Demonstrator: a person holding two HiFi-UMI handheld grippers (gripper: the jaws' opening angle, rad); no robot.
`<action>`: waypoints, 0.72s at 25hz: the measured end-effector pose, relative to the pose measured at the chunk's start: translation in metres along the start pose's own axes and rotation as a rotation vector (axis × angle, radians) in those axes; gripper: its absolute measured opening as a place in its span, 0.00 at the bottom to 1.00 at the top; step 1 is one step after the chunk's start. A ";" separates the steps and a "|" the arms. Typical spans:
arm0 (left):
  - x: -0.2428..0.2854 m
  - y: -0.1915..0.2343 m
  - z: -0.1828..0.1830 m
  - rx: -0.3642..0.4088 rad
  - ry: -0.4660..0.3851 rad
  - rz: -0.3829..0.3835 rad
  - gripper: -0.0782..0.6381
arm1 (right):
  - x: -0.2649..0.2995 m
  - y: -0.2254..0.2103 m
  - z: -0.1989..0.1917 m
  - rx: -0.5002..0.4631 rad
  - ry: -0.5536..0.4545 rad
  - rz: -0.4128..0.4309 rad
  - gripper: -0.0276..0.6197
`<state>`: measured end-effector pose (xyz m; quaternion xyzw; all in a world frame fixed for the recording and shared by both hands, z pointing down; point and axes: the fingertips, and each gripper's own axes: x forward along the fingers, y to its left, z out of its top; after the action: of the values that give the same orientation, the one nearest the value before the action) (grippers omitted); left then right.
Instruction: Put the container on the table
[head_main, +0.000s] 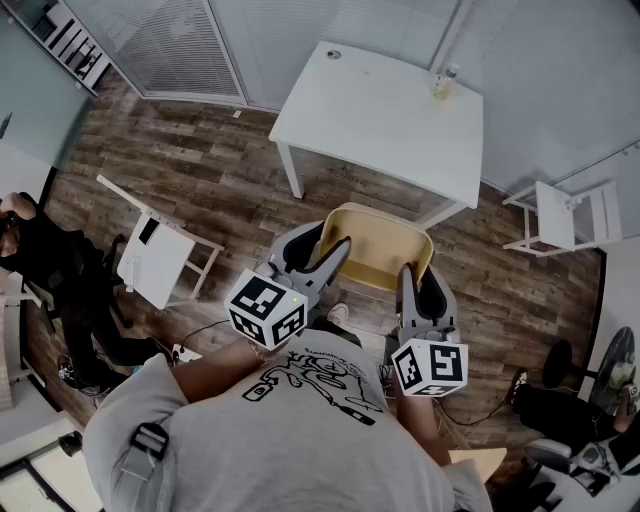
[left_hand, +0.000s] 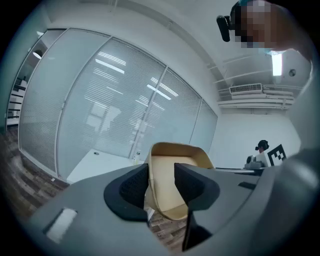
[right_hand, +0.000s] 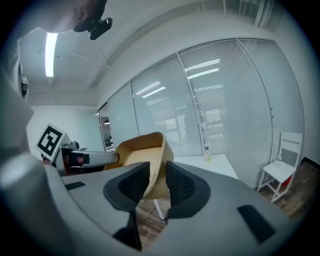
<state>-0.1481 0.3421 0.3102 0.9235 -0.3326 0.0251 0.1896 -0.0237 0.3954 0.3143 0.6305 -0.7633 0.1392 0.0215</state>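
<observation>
Container (head_main: 385, 240) in carriage toward the bench (head_main: 380, 110), head view. The tan, open-topped container hangs at the centre of the frame, over the wooden floor (head_main: 200, 160) and just below the bench's near edge, clear of both. The lift is judged complete. What is left is the approach to the bench, the set-down on its white top and the release. That top is bare except for a small bottle (head_main: 443, 85) at its far right corner.

Left gripper (head_main: 315, 250): jaws astride the container's left wall and only narrowly parted. In the left gripper view the wall lies against the left-hand pad, and the right-hand pad sits inside the container close to it. This is read as a pinch on the wall.

Right gripper (head_main: 422, 285): jaws drawn close together on the right wall. In the right gripper view the wall passes between both ribbed pads with no gap visible, which marks a firm hold.
</observation>
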 end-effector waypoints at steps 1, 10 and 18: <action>0.001 -0.001 0.000 -0.001 -0.003 0.001 0.31 | 0.000 -0.001 0.000 0.000 0.002 0.000 0.18; 0.013 -0.017 -0.002 0.000 -0.017 0.005 0.31 | -0.011 -0.017 0.006 0.009 -0.031 0.012 0.18; 0.032 -0.031 -0.011 -0.012 -0.024 0.020 0.31 | -0.017 -0.041 0.003 0.026 -0.028 0.026 0.18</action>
<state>-0.1032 0.3492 0.3156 0.9192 -0.3441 0.0141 0.1909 0.0202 0.4045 0.3158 0.6225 -0.7699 0.1406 0.0006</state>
